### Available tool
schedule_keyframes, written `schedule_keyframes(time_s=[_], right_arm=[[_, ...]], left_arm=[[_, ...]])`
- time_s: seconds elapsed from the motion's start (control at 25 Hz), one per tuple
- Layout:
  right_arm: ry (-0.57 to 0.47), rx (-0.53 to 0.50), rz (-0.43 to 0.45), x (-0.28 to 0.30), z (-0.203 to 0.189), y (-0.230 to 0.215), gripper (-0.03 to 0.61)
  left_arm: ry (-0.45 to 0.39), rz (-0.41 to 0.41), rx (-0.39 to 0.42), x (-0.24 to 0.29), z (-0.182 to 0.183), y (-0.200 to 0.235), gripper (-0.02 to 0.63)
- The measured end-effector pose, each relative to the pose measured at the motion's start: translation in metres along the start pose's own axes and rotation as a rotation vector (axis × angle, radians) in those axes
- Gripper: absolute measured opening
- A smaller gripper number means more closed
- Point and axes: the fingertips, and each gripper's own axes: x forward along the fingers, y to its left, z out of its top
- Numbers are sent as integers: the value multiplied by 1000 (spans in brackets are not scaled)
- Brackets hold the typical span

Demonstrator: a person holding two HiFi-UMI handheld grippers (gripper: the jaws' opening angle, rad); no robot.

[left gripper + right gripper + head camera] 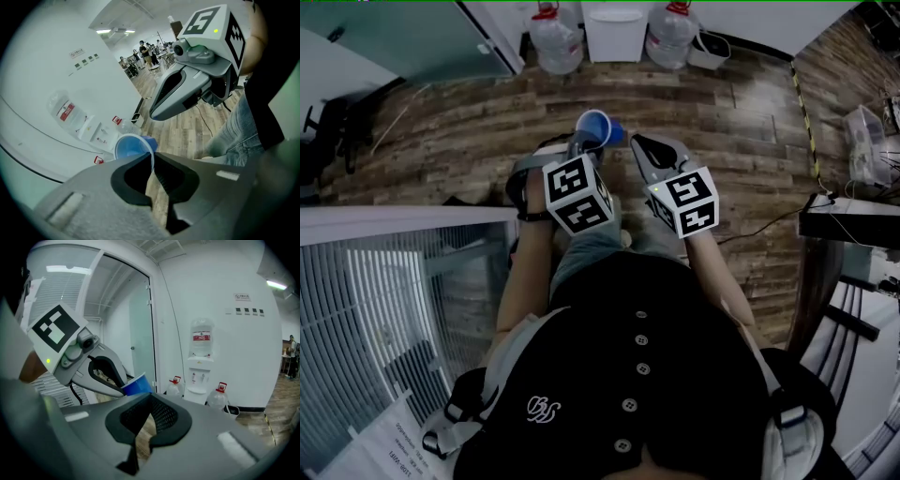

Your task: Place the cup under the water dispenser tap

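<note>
My left gripper [584, 143] is shut on the rim of a blue paper cup [594, 125], held above the wooden floor in the head view. In the left gripper view the cup [132, 146] tilts away from the jaws, and the thin rim is pinched between the pads at the left gripper [153, 155]. My right gripper [639, 142] hangs just right of the cup, its jaws together with nothing in them. The white water dispenser [615, 32] stands against the far wall ahead; the right gripper view shows the dispenser [200, 363] with a bottle on top, the cup [138, 385] well short of it.
Two large water bottles [554, 42] [672, 37] stand on the floor either side of the dispenser. A white bin [712, 49] sits to its right. A glass partition [394, 281] runs along my left. A black stand and cables [844, 220] are at the right.
</note>
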Motion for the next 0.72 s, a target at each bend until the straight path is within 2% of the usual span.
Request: schedule_keyframes(time_s=[0.28,0.72], right_arm=[[17,24,13,27,3,-28,0],[18,56,-72,116,48,-103,0]], left_arm=[[22,5,-27,26,-6,34,25],[-23,-43,44,88,-8,143,25]])
